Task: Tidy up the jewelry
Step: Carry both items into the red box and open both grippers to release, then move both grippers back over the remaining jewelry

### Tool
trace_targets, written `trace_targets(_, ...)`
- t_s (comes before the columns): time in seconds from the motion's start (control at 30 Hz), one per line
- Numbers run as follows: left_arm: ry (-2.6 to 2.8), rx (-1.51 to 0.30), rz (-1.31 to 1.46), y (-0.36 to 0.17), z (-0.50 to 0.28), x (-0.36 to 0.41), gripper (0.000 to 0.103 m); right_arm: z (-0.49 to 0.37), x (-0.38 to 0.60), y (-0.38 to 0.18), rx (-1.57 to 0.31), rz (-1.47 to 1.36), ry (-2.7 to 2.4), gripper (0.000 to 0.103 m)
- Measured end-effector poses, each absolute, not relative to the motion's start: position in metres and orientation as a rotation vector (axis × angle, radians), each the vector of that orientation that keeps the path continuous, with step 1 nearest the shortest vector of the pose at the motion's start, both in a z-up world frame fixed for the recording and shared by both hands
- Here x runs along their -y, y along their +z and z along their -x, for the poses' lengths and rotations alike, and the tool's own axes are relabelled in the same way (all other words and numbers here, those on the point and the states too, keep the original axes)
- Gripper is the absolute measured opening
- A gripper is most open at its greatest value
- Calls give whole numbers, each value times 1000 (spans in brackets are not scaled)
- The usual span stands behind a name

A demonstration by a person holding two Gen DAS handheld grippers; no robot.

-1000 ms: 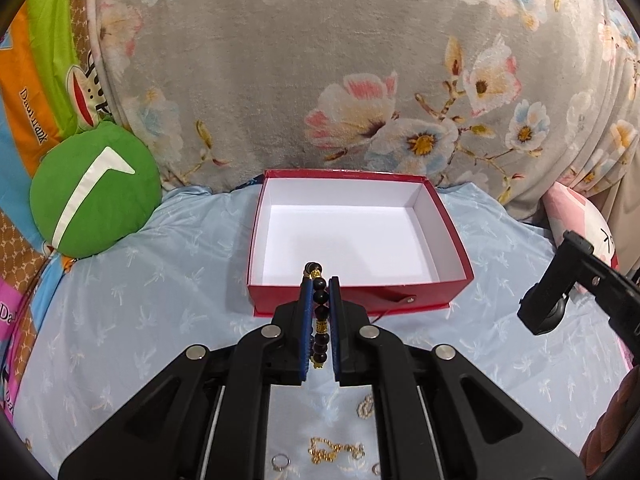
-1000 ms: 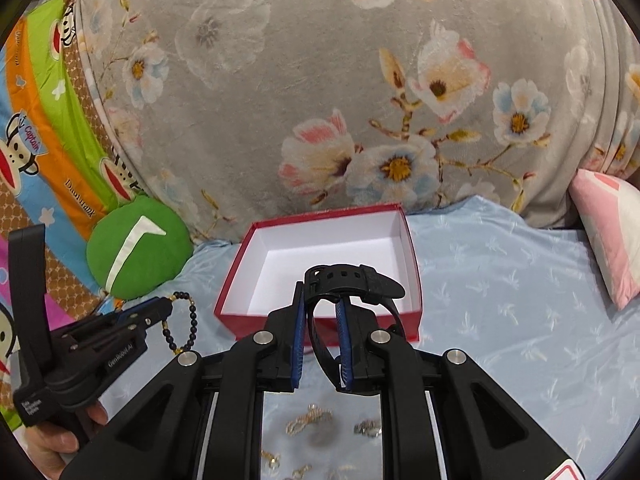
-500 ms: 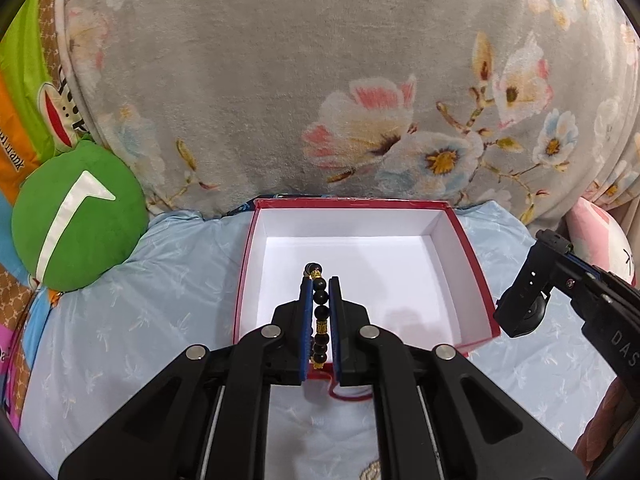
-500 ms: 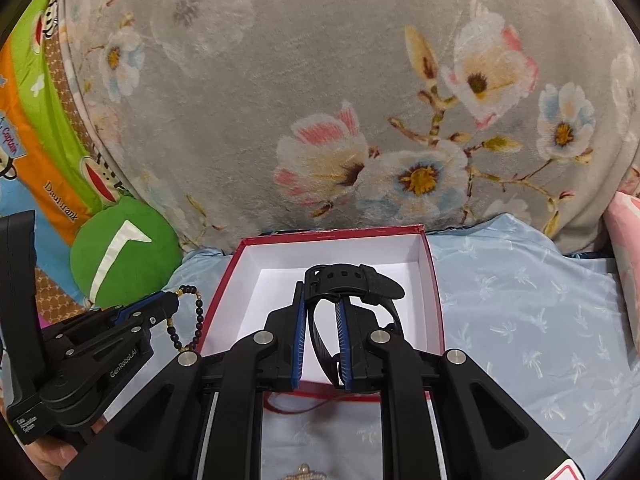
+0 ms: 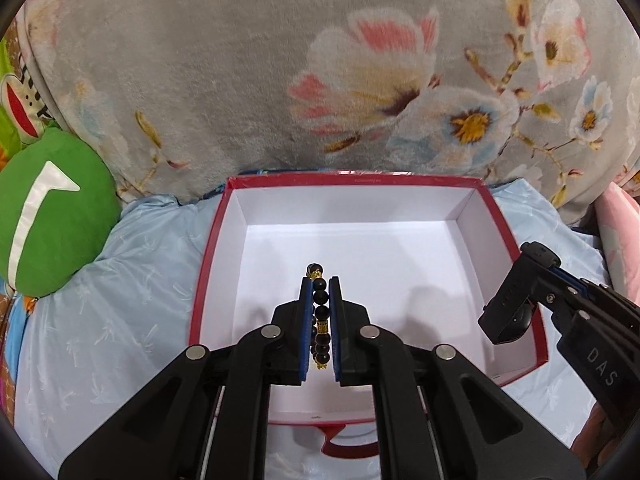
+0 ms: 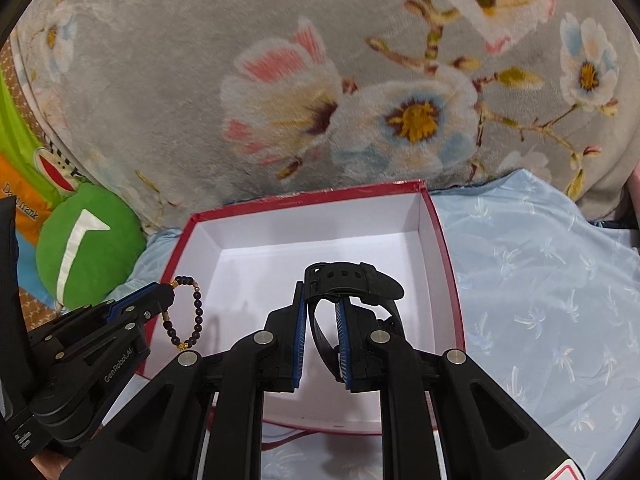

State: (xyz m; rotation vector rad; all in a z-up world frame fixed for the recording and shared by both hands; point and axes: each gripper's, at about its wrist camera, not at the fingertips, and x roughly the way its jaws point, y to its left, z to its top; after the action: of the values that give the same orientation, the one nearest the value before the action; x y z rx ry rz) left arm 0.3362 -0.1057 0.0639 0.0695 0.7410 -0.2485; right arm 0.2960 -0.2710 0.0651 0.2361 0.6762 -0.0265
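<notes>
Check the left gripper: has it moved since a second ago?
Yes. The left gripper, holding the bead bracelet, advanced from before the red box's near wall to over its floor.

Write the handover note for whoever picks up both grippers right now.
Left gripper: jaws shut on the beaded bracelet, which hangs over the left side of the red box.
Right gripper: jaws shut on the strap of the black watch, held above the box's right half.
Box: open, sitting on the light blue sheet in front of the floral blanket, with nothing lying in it yet.
Done: both pieces picked up and brought over the box.
Left: lower each piece, release it inside, then check the sheet in front of the box, out of view now, for more jewelry.
</notes>
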Motion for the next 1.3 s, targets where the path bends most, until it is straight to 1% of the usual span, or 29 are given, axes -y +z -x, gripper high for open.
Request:
trace_targets(0.27,-231,-788,-78,30,-360,111,8,-318,272,26,-750,-228,-37,14)
trace_targets(0.33,-226,-803,-75,24,-364,111,9,-321,271,19,-763,-228,-38,16)
trace_targets(0.4,-214,-815,-71,17,-367,109,18,-323,270,13,-769,-225,-40,16)
trace_targets(0.47,-205,-819,-66,13,-367,108,34,-324,269,7,-780,-227,-40,17)
trace_targets(0.5,-197,-820,-66,12,-367,107,39,-326,269,5,-786,-228,-40,19)
trace_targets(0.53,-187,-817,-66,10,-367,105,49,-326,269,3,-790,-227,-40,24)
trace_targets(0.57,-180,-814,-67,9,-366,105,56,-326,268,1,-792,-226,-42,28)
trace_targets(0.63,-169,-812,-68,8,-365,103,61,-327,267,-1,-798,-224,-44,39)
trace_targets(0.67,-165,-813,-66,7,-365,101,63,-328,267,-3,-802,-224,-45,41)
trace_targets(0.77,-163,-818,-55,7,-365,97,64,-331,265,-9,-832,-219,-47,48)
trace_targets(0.8,-163,-817,-50,8,-364,95,64,-332,265,-12,-846,-214,-51,53)
trace_targets(0.83,-163,-816,-47,8,-363,94,64,-332,265,-15,-859,-205,-54,56)
trace_targets(0.93,-162,-809,-45,11,-358,87,65,-330,264,-21,-894,-172,-59,57)
trace_targets(1.07,-159,-799,-38,17,-349,79,69,-319,269,-27,-943,-192,-51,58)
trace_targets(1.17,-165,-793,-36,22,-339,74,69,-303,266,-20,-936,-169,-47,58)
trace_targets(1.23,-169,-789,-33,26,-332,70,70,-290,263,-11,-928,-165,-42,61)
trace_targets(1.3,-176,-786,-31,30,-323,66,70,-275,260,-1,-917,-163,-35,61)
